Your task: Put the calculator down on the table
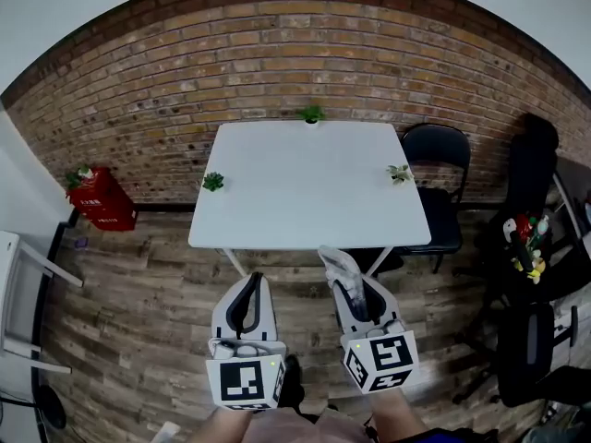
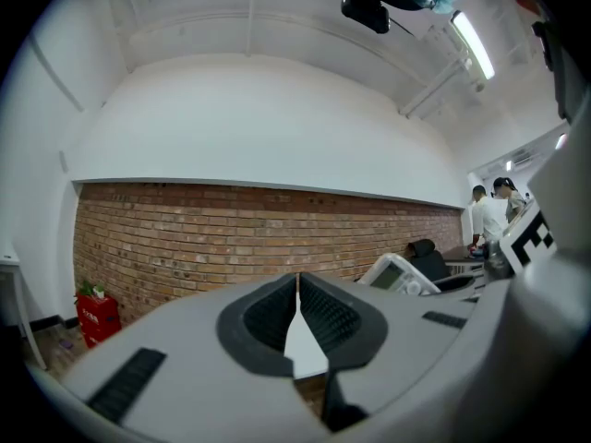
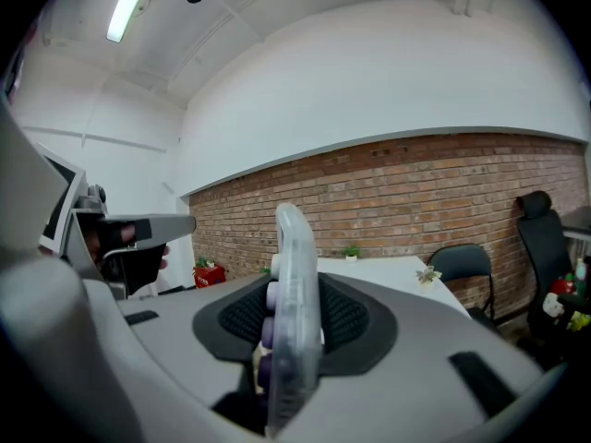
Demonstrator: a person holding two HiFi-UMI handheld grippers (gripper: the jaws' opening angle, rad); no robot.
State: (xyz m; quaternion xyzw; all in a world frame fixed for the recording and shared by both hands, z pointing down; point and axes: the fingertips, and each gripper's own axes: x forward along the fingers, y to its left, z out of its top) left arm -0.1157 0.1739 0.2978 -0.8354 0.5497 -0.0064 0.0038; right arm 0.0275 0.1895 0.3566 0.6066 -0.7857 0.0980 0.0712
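Note:
A pale calculator (image 1: pixel 337 264) stands on edge between the jaws of my right gripper (image 1: pixel 348 292), which is shut on it. In the right gripper view the calculator (image 3: pixel 294 312) rises upright from the jaws, its purple keys facing left. The white table (image 1: pixel 314 183) lies just ahead, and both grippers hang over the wooden floor short of its near edge. My left gripper (image 1: pixel 253 284) is shut with nothing in it; in its own view the pads meet at the tips (image 2: pixel 297 282), and the calculator (image 2: pixel 399 273) shows off to the right.
Three small potted plants (image 1: pixel 312 113) (image 1: pixel 213 181) (image 1: pixel 399 173) sit at the table's far and side edges. A black chair (image 1: pixel 439 169) stands at its right. A red box (image 1: pixel 100 201) is by the brick wall, an office chair (image 1: pixel 526 349) at lower right.

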